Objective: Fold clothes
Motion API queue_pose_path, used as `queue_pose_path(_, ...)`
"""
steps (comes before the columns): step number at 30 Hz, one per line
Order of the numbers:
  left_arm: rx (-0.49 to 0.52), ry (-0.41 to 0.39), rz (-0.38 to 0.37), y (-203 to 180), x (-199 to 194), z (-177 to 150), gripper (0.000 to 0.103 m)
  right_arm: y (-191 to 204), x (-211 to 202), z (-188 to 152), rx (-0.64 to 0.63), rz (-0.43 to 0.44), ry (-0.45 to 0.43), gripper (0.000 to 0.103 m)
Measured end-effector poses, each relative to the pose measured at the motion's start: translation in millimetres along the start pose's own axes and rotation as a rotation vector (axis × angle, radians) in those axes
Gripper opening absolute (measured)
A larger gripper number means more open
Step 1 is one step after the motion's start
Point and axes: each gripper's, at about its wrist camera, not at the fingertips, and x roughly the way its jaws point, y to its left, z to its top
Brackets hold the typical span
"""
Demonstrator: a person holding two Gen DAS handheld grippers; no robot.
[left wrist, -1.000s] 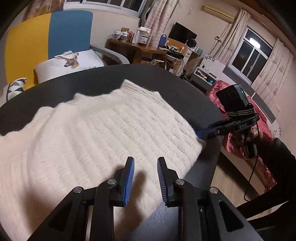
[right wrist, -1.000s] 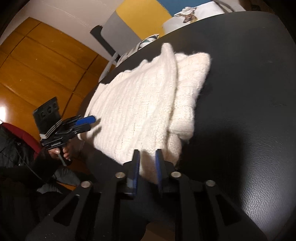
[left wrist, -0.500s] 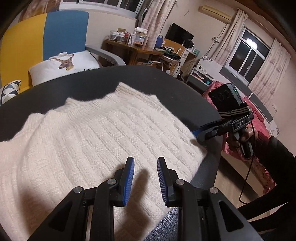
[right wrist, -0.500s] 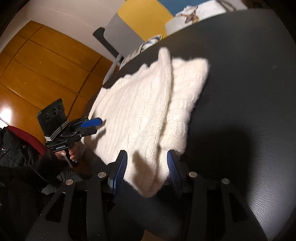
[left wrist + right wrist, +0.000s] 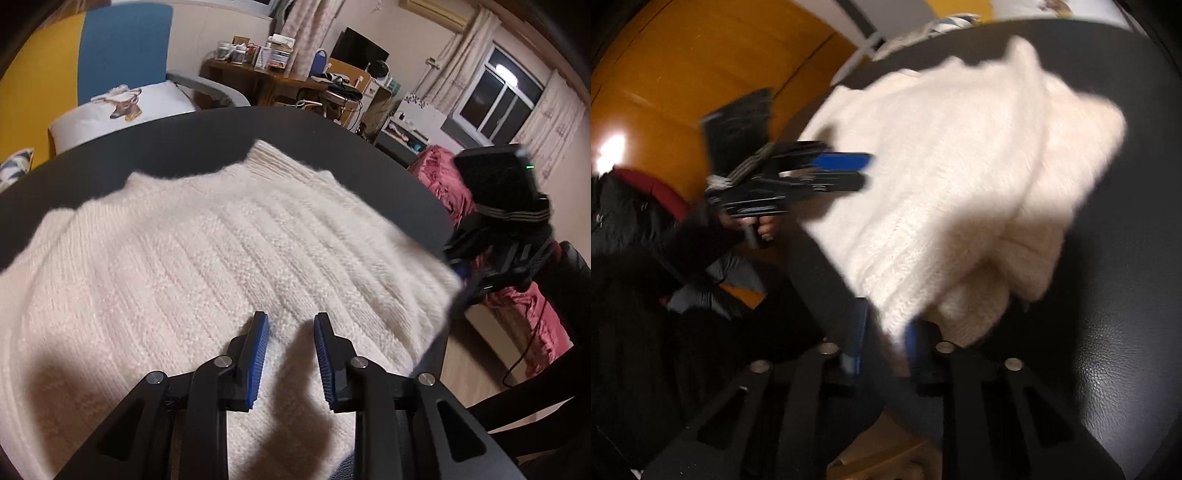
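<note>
A white knitted sweater [image 5: 207,266] lies spread on the round black table [image 5: 229,125]. My left gripper [image 5: 291,332] hovers low over its near part, blue pads a little apart, nothing between them. In the right wrist view, which is motion-blurred, the sweater [image 5: 960,155] has a folded layer on its right side. Its near corner sits between the fingers of my right gripper [image 5: 884,343], which looks shut on it. The left gripper [image 5: 846,170] shows there above the sweater's left edge. The right gripper [image 5: 480,273] appears blurred at the table's right rim.
A white cushion [image 5: 122,107] on a yellow and blue chair stands behind the table. A cluttered wooden desk [image 5: 280,77] and a pink blanket [image 5: 450,184] are farther right. A person's dark sleeve [image 5: 683,251] is at the left. Bare black tabletop [image 5: 1126,295] lies right of the sweater.
My right gripper let go of the sweater's corner, opened wide, then closed on it again. The left gripper moved further in over the sweater.
</note>
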Motion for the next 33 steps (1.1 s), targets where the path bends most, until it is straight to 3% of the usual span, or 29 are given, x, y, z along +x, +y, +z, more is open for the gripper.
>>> queue_pose_path(2, -0.017, -0.004, -0.009, 2.3, 0.9, -1.7, 0.025, 6.1, 1.9, -4.9, -0.005, 0.000, 0.019, 0.014)
queue_pose_path(6, -0.022, -0.010, -0.012, 1.5, -0.3, -2.8, 0.025, -8.6, 27.6, -24.0, 0.072, -0.095, 0.122, 0.007)
queue_pose_path(12, 0.023, -0.016, 0.006, -9.0, -7.4, -0.5, 0.026, -3.7, 22.8, -32.3, 0.120, -0.131, 0.069, 0.007)
queue_pose_path(14, 0.038, -0.018, 0.013, -12.5, -9.7, 0.2, 0.027, 6.8, 10.2, -31.4, 0.110, -0.193, 0.058, 0.011)
queue_pose_path(18, 0.032, -0.033, 0.000, -14.5, -11.4, -4.3, 0.027, 36.5, -20.1, -13.9, 0.072, -0.272, -0.086, 0.011)
queue_pose_path(22, -0.003, -0.025, 0.001, -13.2, -6.5, -8.6, 0.027, 61.1, 0.6, 22.9, -0.001, -0.322, -0.155, 0.013)
queue_pose_path(25, -0.033, -0.040, -0.004, -9.0, -10.6, -10.9, 0.027, 40.4, 34.1, 37.6, 0.061, -0.405, -0.064, 0.013)
queue_pose_path(27, -0.080, -0.097, -0.020, -1.5, -36.1, -15.7, 0.027, 29.0, 46.0, 39.5, 0.112, -0.452, -0.011, 0.013)
queue_pose_path(29, -0.151, -0.189, -0.057, 17.4, -75.4, -27.5, 0.032, 35.7, 39.8, 41.4, 0.122, -0.435, -0.057, 0.013)
queue_pose_path(32, -0.277, -0.311, -0.049, 61.5, -143.0, -63.2, 0.037, 59.2, 28.0, 50.3, 0.112, -0.317, -0.174, 0.015)
queue_pose_path(33, -0.314, -0.333, -0.017, 78.2, -164.0, -78.9, 0.038, 67.2, 25.4, 53.9, 0.108, -0.264, -0.210, 0.024)
